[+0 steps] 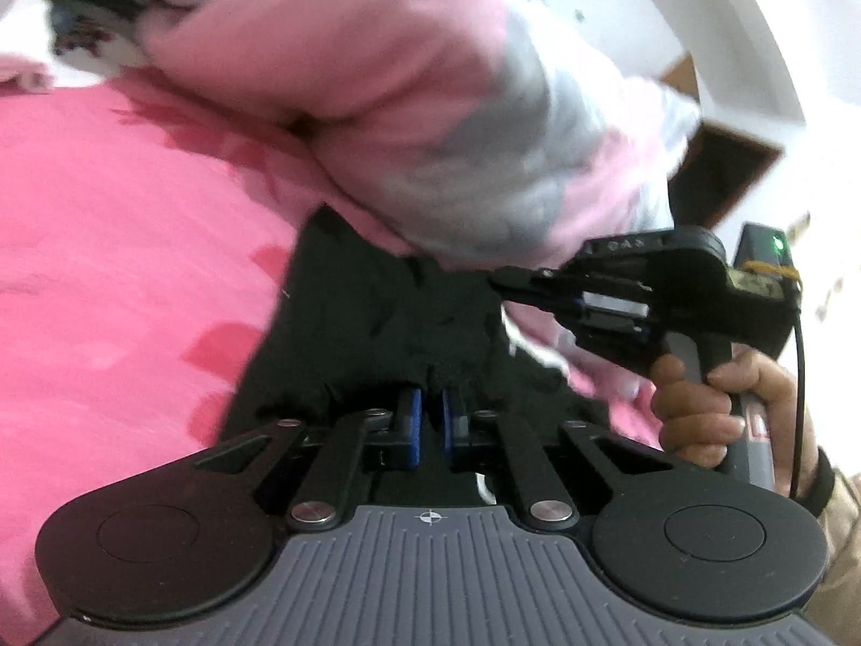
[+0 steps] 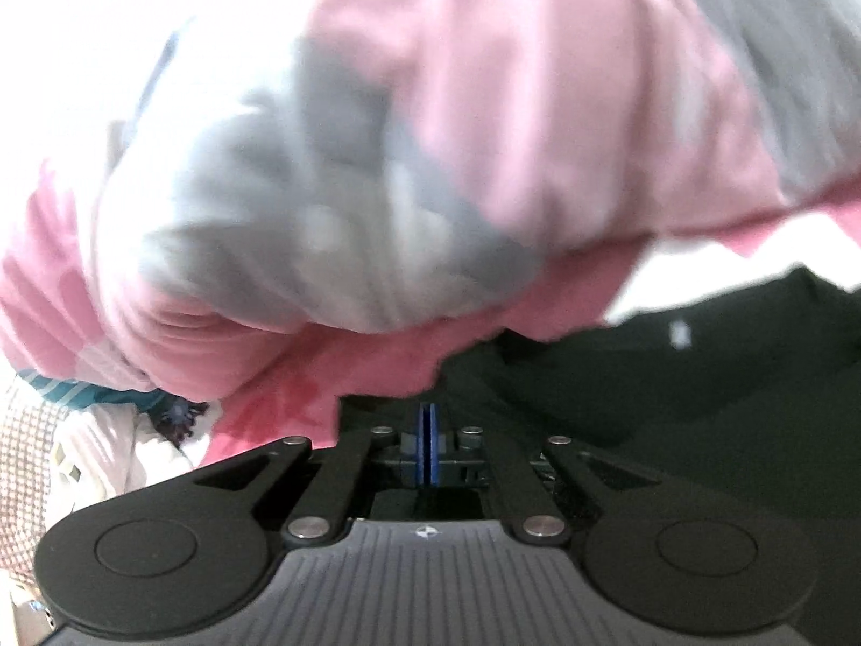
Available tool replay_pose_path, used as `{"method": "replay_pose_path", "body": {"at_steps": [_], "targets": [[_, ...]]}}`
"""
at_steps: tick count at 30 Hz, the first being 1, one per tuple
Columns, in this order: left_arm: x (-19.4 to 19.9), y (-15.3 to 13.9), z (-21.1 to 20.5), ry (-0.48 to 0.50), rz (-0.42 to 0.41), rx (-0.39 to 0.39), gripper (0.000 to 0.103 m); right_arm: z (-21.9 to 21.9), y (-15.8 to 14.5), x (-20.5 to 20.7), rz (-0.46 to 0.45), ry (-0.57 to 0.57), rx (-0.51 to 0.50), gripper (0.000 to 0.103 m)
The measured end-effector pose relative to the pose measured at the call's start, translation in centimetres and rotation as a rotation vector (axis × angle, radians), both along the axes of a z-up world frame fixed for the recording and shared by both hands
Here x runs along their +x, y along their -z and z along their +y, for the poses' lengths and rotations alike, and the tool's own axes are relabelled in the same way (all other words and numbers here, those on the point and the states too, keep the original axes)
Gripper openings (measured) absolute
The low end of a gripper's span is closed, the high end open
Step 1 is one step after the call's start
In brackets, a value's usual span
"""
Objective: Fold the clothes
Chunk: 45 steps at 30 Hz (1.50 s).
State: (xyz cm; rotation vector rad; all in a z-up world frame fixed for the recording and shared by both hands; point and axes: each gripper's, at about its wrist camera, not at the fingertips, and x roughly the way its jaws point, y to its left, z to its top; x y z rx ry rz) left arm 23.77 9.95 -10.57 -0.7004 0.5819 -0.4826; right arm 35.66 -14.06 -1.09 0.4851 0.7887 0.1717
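A black garment [image 1: 376,317] lies crumpled on a bright pink sheet [image 1: 107,269]. My left gripper [image 1: 428,404] is shut on its near edge, and the black cloth bunches over the blue pads [image 1: 410,420]. To the right, a hand [image 1: 694,409] holds my right gripper [image 1: 500,282], whose tips pinch the garment's far right edge. In the right wrist view the right gripper [image 2: 428,409] has its blue pads pressed together. Its tips are buried in the black garment [image 2: 672,393].
A bulky pink-and-grey bundle of cloth [image 1: 403,107] [image 2: 376,161] lies just behind the black garment, blurred. Teal patterned clothes [image 2: 70,390] and a checked cloth [image 2: 27,457] lie at the left. Dark wooden furniture [image 1: 721,172] stands at the right by a white wall.
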Motion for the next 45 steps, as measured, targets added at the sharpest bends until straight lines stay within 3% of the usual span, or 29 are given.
{"method": "replay_pose_path", "body": {"at_steps": [7,12,19,24,28,34,37,41,45], "targets": [[-0.3,-0.9,5.3,-0.169,0.006,-0.121,0.005,7.9,-3.8,2.1,-0.076,-0.122,-0.092,0.002],[-0.7,-1.1,9.1,-0.305,0.036,-0.186,0.005,15.0,-4.0,4.4,-0.098,-0.238,-0.171,0.001],[-0.3,0.1,12.7,-0.468,0.105,-0.21,0.005,22.7,-0.7,8.2,-0.113,-0.346,-0.305,0.002],[0.2,1.1,14.1,-0.537,0.17,-0.228,0.006,25.0,2.6,10.3,-0.077,-0.395,-0.385,0.003],[0.6,1.5,14.6,-0.531,0.188,-0.27,0.008,24.0,1.7,9.9,-0.103,-0.402,-0.383,0.014],[1.5,1.1,13.1,-0.474,0.18,-0.152,0.011,19.4,-2.0,6.3,-0.164,-0.371,-0.27,0.016],[2.3,1.5,12.9,-0.469,0.2,-0.113,0.013,15.5,-3.0,3.1,-0.173,-0.339,-0.145,0.017],[2.8,1.9,12.5,-0.462,0.193,-0.081,0.012,10.3,-1.6,-2.5,-0.133,-0.294,-0.032,0.017],[2.4,1.7,12.2,-0.464,0.192,-0.042,0.0,6.3,0.6,-5.8,-0.083,-0.21,0.03,0.018]]}}
